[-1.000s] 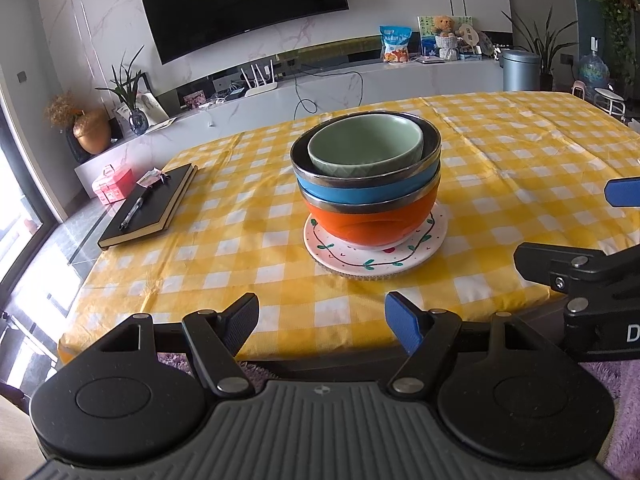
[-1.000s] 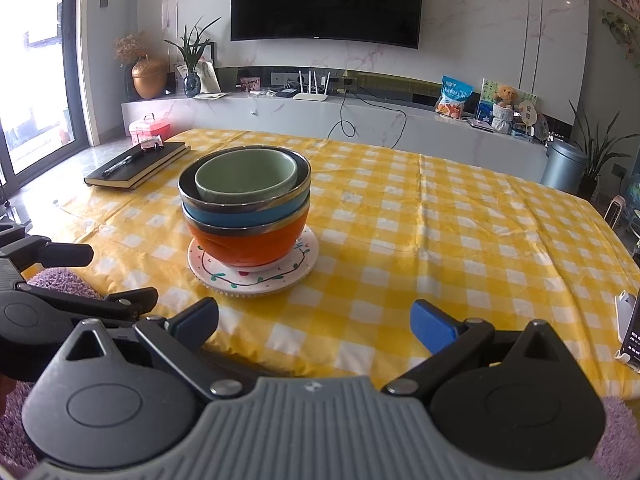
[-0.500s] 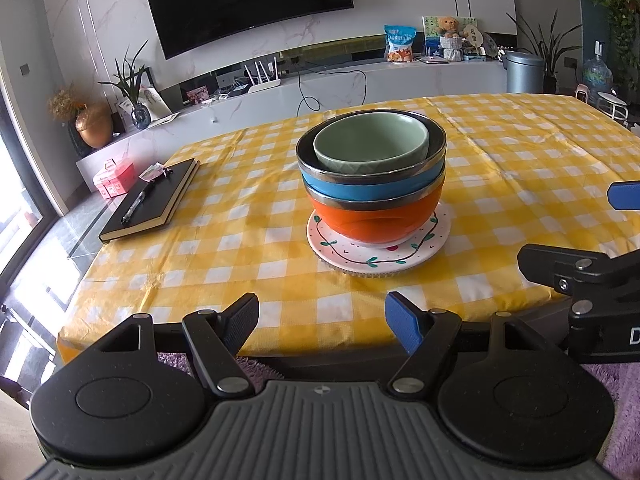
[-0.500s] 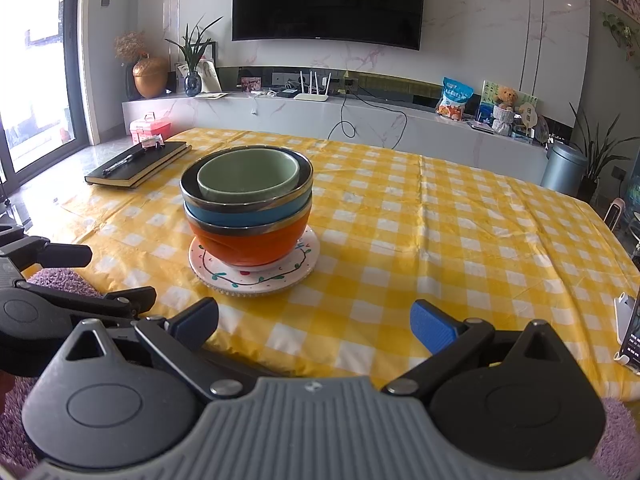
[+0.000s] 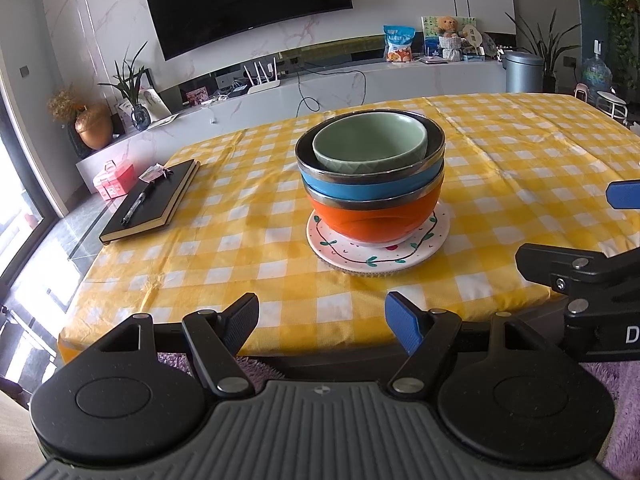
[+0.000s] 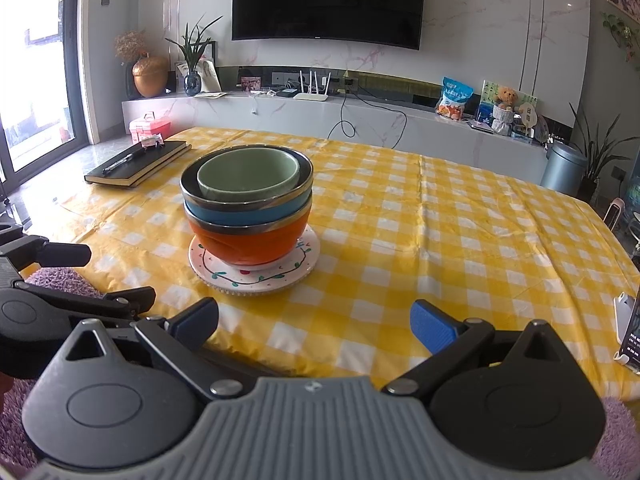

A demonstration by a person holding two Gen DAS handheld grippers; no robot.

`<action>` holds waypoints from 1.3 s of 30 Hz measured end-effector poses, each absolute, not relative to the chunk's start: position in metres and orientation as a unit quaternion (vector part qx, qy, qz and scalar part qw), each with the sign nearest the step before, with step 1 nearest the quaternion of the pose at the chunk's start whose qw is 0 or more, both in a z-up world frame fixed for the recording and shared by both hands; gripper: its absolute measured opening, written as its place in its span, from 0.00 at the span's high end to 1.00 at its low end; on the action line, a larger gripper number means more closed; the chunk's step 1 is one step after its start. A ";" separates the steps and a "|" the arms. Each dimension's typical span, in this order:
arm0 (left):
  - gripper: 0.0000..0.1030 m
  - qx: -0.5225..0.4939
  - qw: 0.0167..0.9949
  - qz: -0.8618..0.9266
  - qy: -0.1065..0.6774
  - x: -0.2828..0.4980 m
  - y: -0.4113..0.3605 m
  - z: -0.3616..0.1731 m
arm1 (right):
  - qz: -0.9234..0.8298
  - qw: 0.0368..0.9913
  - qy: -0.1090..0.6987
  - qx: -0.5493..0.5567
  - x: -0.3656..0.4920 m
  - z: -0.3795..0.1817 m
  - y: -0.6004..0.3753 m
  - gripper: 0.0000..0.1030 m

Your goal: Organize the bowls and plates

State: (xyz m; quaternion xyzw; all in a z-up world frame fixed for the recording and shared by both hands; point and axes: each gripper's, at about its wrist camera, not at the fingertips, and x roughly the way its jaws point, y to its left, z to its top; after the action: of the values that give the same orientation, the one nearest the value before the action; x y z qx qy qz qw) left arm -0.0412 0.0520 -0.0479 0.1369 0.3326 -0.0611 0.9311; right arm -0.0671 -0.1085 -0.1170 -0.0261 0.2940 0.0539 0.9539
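A stack stands on the yellow checked table [image 5: 248, 240]: a green bowl [image 5: 370, 144] [image 6: 248, 171] nests in a blue bowl [image 5: 372, 190] [image 6: 248, 216], which sits in an orange bowl [image 5: 372, 220] [image 6: 250, 244]. Under them lies a white plate with a vine pattern [image 5: 376, 254] [image 6: 256, 276]. My left gripper [image 5: 322, 318] is open at the near table edge, short of the stack, with nothing between its fingers. My right gripper [image 6: 314, 322] is open too, at the near edge and right of the stack. Each gripper shows at the side of the other's view.
A black notebook [image 5: 154, 202] [image 6: 138, 163] with a pen on it lies at the table's far left. A phone on a stand [image 6: 628, 332] sits at the right edge. Behind the table runs a low white TV cabinet [image 6: 360, 114]. Purple rug lies below the near edge.
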 end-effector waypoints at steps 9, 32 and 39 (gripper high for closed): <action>0.18 0.137 0.931 -0.060 0.333 -0.042 0.052 -0.047 | 0.054 0.954 0.294 -0.026 -0.067 -0.117 -0.108 0.03; 0.18 0.137 0.933 -0.059 0.328 -0.043 0.053 -0.042 | 0.054 0.953 0.296 -0.027 -0.067 -0.118 -0.109 0.03; 0.18 0.136 0.933 -0.059 0.328 -0.043 0.052 -0.041 | 0.054 0.953 0.298 -0.027 -0.067 -0.120 -0.109 0.03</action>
State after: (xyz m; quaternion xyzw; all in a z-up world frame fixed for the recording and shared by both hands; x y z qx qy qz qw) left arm -0.0435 0.0522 -0.0412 0.1362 0.3281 -0.0593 0.9329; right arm -0.0673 -0.1089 -0.1199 -0.0266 0.2976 0.0537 0.9528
